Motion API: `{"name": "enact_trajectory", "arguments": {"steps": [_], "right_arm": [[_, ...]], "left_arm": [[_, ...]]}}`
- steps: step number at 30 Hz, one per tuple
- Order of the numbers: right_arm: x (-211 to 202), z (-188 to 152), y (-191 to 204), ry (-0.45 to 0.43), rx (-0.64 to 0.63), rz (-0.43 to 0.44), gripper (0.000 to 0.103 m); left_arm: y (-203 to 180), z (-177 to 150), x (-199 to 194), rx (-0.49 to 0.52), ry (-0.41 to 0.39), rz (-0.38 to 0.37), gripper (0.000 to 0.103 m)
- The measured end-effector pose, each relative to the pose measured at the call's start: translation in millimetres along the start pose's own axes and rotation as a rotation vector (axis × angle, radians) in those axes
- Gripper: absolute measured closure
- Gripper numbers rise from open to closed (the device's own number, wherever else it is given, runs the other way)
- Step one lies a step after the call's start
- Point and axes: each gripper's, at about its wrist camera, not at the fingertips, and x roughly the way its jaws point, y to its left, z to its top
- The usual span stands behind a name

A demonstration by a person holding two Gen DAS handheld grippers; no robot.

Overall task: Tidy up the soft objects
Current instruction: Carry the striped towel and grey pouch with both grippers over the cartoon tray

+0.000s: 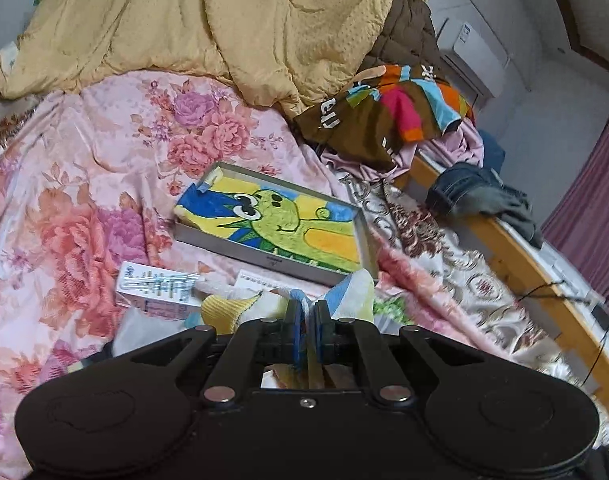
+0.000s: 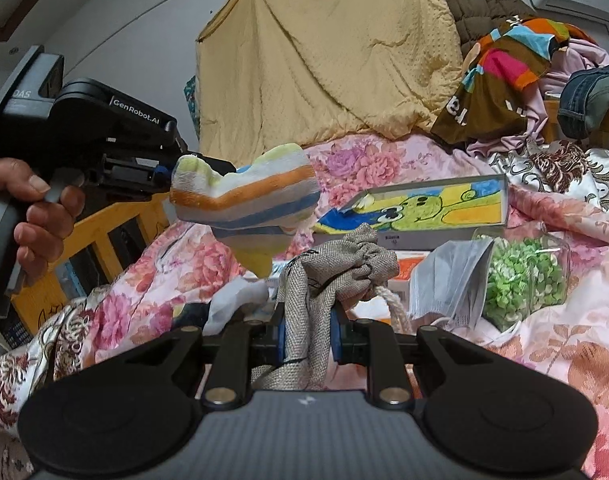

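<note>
A bed [image 1: 84, 168] covered by a pink floral sheet fills most of both views, with a yellow quilt [image 1: 224, 20] heaped at the far end and colourful clothes [image 1: 392, 108] piled by the wooden bed rail [image 1: 516, 264]. A shallow box with a cartoon dinosaur picture [image 1: 280, 220] is laid flat on the sheet. An air conditioner [image 1: 472, 56] is mounted on the wall. The left gripper [image 1: 308, 320] is clamped on a striped sock [image 2: 244, 196], held up in the air. The right gripper [image 2: 308, 336] is closed around a grey drawstring bag [image 2: 344, 268].

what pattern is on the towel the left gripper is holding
The towel has horizontal stripes: orange, blue, yellow-green and white. Clearest in the right wrist view.
</note>
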Motion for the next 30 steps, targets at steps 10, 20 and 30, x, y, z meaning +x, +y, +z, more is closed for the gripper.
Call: {"name": "enact_trajectory", "arguments": {"steps": [10, 20, 30], "right_arm": [[50.7, 57.1, -30.7, -0.048, -0.037, -0.044, 0.080], [125.4, 109.6, -86.7, -0.063, -0.002, -0.161, 0.080], [189.5, 125.7, -158.3, -0.058, 0.166, -0.206, 0.080]], "left_arm": [[-11.6, 33.6, 35.1, 0.004, -0.028, -0.033, 0.097], [-21.8, 83.1, 117.5, 0.005, -0.079, -0.092, 0.097], [-17.0, 101.9, 232.1, -0.004, -0.078, -0.108, 0.097]]}}
